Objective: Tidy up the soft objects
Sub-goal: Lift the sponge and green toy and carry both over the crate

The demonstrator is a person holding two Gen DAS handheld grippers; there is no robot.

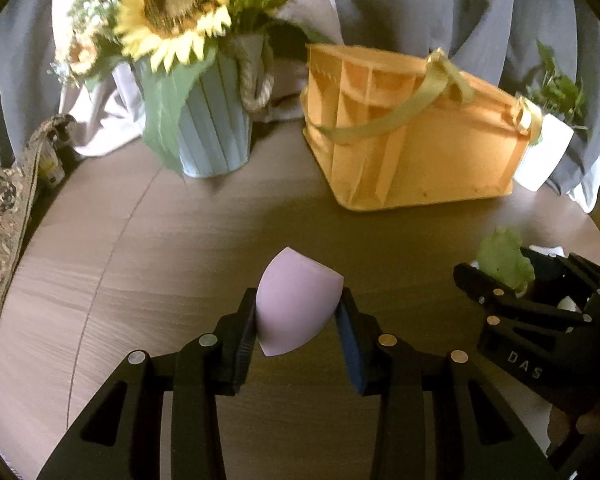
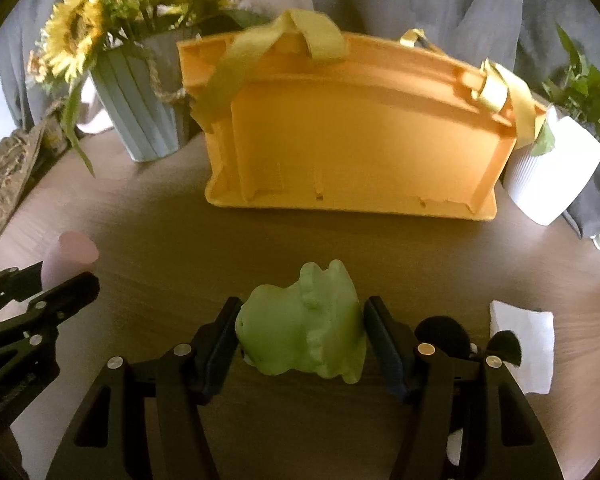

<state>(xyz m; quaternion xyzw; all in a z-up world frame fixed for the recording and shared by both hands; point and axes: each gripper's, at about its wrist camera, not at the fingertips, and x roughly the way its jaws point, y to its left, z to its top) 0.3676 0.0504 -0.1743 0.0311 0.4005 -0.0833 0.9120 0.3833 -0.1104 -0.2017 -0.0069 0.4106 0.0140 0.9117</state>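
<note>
While L gripper clamps the lilac sponge above tabletop, R gripper fingers grasp green squishy toy; orange caddy behind.

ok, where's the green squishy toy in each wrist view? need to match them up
Left wrist: the soft green squishy toy sits at the right edge, partly hidden behind the right gripper.
Right wrist: it fills the bottom centre, between that gripper's fingers.
Shared landmark: the orange felt organizer bag with yellow handles, standing on the round wooden table beyond the toy in both views.
</note>
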